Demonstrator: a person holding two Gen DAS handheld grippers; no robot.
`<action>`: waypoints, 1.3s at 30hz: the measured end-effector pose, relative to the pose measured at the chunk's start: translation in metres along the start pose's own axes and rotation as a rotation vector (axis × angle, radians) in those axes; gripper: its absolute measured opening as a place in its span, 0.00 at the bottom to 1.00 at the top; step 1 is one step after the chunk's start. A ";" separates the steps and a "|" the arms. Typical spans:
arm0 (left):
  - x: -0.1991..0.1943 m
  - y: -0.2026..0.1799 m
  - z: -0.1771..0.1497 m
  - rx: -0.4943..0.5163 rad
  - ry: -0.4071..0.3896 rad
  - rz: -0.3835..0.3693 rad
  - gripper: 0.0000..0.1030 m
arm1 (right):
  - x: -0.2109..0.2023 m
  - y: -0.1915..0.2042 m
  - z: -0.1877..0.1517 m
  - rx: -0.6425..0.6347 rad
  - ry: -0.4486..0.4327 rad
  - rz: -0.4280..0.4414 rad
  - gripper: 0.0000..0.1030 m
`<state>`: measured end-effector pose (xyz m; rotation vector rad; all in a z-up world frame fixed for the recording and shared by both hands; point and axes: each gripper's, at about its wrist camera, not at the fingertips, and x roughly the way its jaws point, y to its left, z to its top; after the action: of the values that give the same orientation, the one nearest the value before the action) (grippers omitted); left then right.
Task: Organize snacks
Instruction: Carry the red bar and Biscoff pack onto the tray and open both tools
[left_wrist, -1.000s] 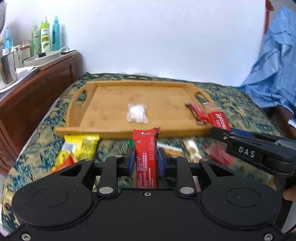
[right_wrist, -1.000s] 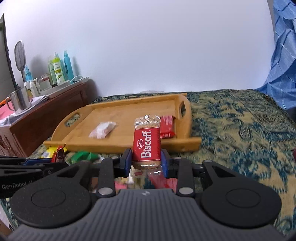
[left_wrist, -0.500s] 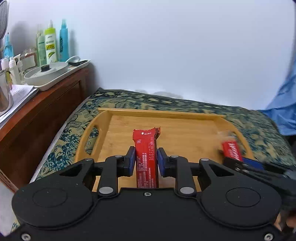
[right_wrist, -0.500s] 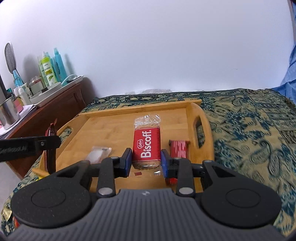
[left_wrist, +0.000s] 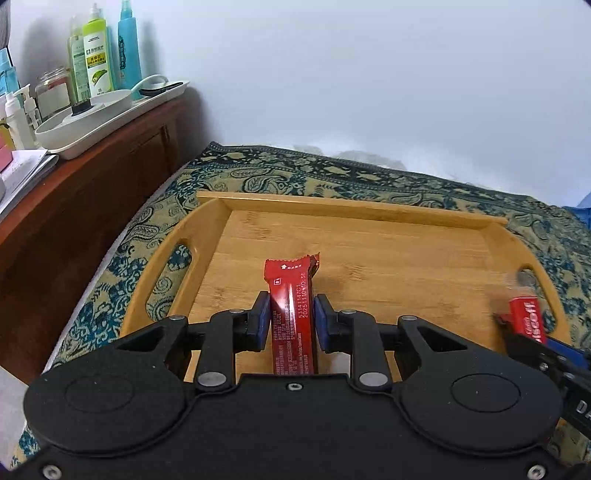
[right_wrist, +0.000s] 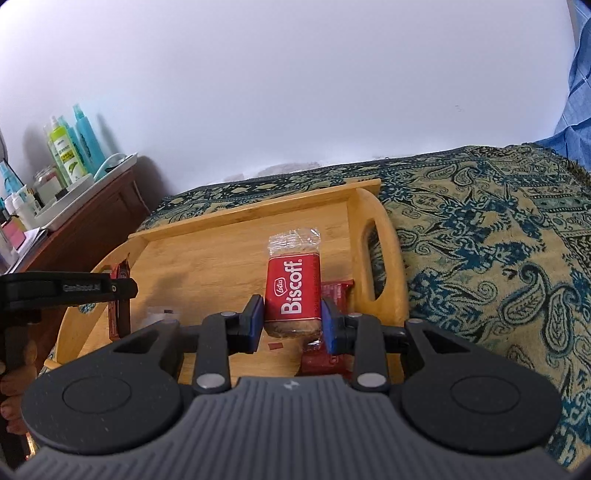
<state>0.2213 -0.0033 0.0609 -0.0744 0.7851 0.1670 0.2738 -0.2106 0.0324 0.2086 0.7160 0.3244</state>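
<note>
My left gripper (left_wrist: 290, 314) is shut on a long red snack bar (left_wrist: 291, 306), held over the left half of the wooden tray (left_wrist: 369, 210). Its blue pads press both sides of the wrapper. My right gripper (right_wrist: 291, 317) is shut on a red Biscoff biscuit pack (right_wrist: 293, 291), over the right part of the tray (right_wrist: 240, 218). The Biscoff pack (left_wrist: 526, 323) also shows at the right edge of the left wrist view. Another red packet (right_wrist: 334, 295) lies on the tray floor just right of my right gripper. A small white packet (right_wrist: 159, 314) lies lower left, partly hidden.
The tray sits on a paisley cloth (right_wrist: 498, 258) over a bed. A dark wooden cabinet (left_wrist: 92, 184) stands at the left with bottles (left_wrist: 98, 62) and a white dish tray (left_wrist: 99, 110). Blue cloth (right_wrist: 580, 92) hangs at the far right. A hand (right_wrist: 18, 369) holds the left gripper.
Both grippers have moved forward from the bed's near side to above the tray, each still holding its snack. The loose snacks on the cloth have dropped out of view.
</note>
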 end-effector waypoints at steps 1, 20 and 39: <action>0.002 0.000 0.000 -0.001 0.000 0.001 0.23 | 0.001 0.000 0.001 -0.005 0.000 -0.004 0.36; 0.022 0.002 -0.010 0.007 0.022 -0.008 0.22 | 0.005 0.007 -0.002 -0.063 -0.012 -0.027 0.37; 0.024 0.005 -0.011 0.002 0.036 -0.003 0.22 | 0.005 -0.004 0.001 0.019 -0.010 0.040 0.39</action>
<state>0.2295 0.0035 0.0363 -0.0765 0.8209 0.1623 0.2790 -0.2126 0.0289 0.2431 0.7059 0.3549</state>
